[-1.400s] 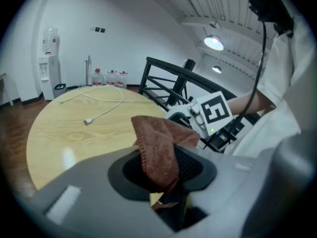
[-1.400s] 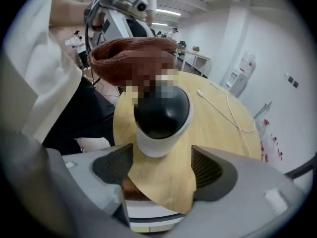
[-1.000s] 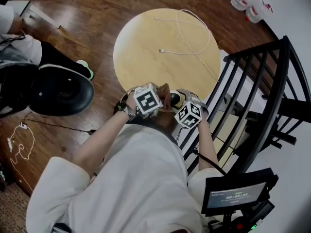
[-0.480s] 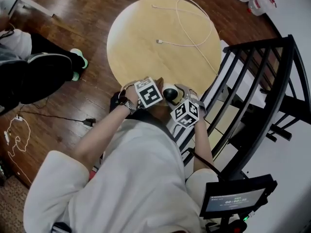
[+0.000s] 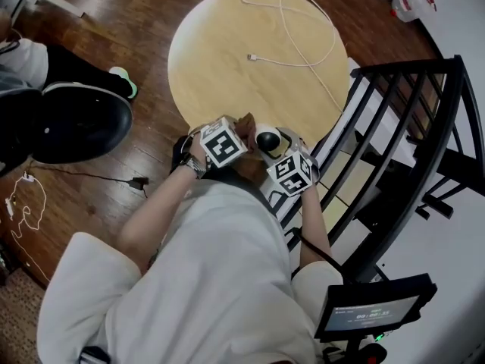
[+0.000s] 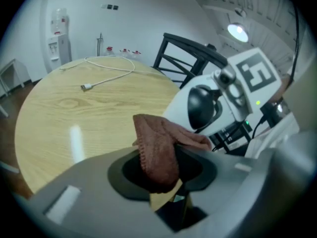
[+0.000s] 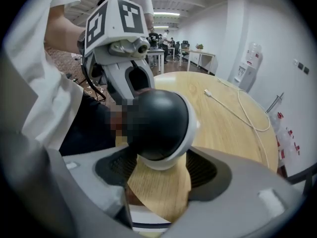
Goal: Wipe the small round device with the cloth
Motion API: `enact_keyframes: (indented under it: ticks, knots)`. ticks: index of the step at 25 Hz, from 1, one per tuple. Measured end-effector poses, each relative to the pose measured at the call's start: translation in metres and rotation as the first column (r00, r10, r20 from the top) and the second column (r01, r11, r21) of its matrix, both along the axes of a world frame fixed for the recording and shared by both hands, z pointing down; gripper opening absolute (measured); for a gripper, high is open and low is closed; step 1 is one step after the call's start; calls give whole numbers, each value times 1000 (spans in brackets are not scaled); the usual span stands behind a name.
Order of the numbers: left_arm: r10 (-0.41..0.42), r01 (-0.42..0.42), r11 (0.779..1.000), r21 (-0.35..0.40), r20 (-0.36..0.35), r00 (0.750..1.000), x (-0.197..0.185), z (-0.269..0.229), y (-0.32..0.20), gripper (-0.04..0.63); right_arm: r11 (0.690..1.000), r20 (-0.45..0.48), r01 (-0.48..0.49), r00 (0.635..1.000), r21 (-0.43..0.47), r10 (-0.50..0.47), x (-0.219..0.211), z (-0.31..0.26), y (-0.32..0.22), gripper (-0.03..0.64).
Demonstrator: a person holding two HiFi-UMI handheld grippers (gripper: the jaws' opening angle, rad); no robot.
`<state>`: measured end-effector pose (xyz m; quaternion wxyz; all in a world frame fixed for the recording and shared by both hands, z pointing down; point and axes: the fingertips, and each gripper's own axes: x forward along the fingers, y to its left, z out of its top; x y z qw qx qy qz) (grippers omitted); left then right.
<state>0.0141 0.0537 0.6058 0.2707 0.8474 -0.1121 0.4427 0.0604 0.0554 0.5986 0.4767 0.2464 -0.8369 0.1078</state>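
Cloth (image 6: pixel 157 152), brown and bunched, sits pinched between the nearly closed jaws of the left gripper (image 6: pixel 162 175) and spills out ahead of them, while the right gripper (image 7: pixel 159 168) clamps its wide-set jaws on the small round device (image 7: pixel 158 125), whose black dome rises just beyond them.

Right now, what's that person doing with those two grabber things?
A person holds a gripper in each hand at the near edge of the round wooden table. The right gripper has its jaws around a small round device, white with a black dome. The left gripper pinches a brown cloth beside it, ready to wipe. I can't tell if they touch.
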Motion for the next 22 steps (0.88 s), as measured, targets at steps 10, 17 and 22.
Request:
enact_keyframes:
  ticks: [10, 17, 22]
  knots:
    - [-55, 56, 998, 18, -61, 997, -53, -43, -13, 147, 942, 22, -333, 942, -29, 334, 4, 6, -1, 276]
    - [-63, 67, 996, 66, -69, 996, -50, -47, -21, 147, 855, 40, -513, 855, -72, 517, 8, 10, -3, 262]
    - [-67, 71, 995, 66, -65, 996, -49, -49, -24, 147, 731, 43, -671, 732, -126, 680, 11, 14, -8, 256]
